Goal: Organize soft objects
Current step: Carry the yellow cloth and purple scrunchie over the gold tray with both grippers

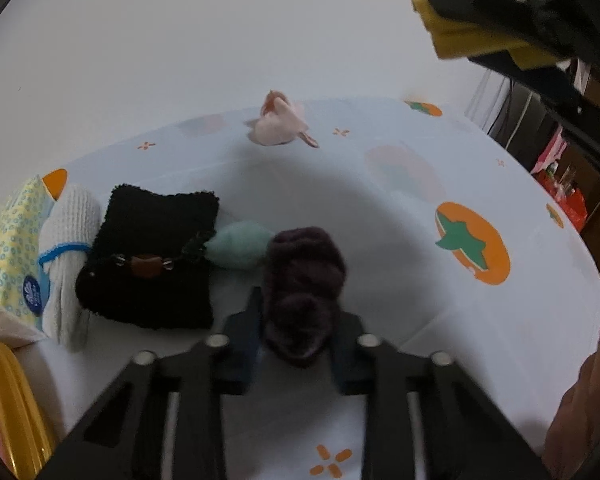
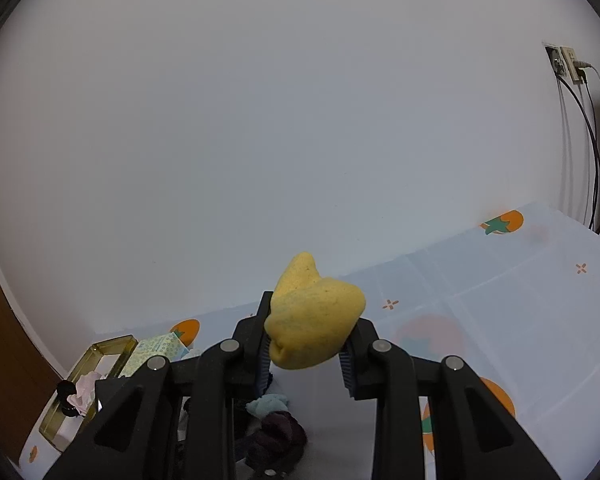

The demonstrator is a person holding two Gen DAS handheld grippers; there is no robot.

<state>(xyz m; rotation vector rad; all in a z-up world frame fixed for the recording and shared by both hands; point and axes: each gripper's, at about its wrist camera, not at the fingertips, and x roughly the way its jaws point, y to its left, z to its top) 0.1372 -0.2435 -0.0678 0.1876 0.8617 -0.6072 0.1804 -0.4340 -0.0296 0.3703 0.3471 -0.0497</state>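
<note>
Along the table's left edge a tissue pack (image 1: pixel 10 248), white cloth (image 1: pixel 70 264), black pouch (image 1: pixel 152 260) and mint sock (image 1: pixel 240 250) sit lined up. Next in line, the left gripper (image 1: pixel 298 344) pinches a dark purple sock (image 1: pixel 302 280). Raised above, the right gripper (image 2: pixel 306 354) squeezes a yellow sponge (image 2: pixel 314 320); a pink cloth (image 1: pixel 278 122) near the far edge remains unsorted.

dim, soft, blurry fisheye views, dark corners.

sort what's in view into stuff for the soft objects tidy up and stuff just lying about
For the job: dark purple bundle in the left gripper; yellow sponge in the right gripper; black cloth; white rolled towel; pink cloth.
Lying about: tissue pack; wall socket.
</note>
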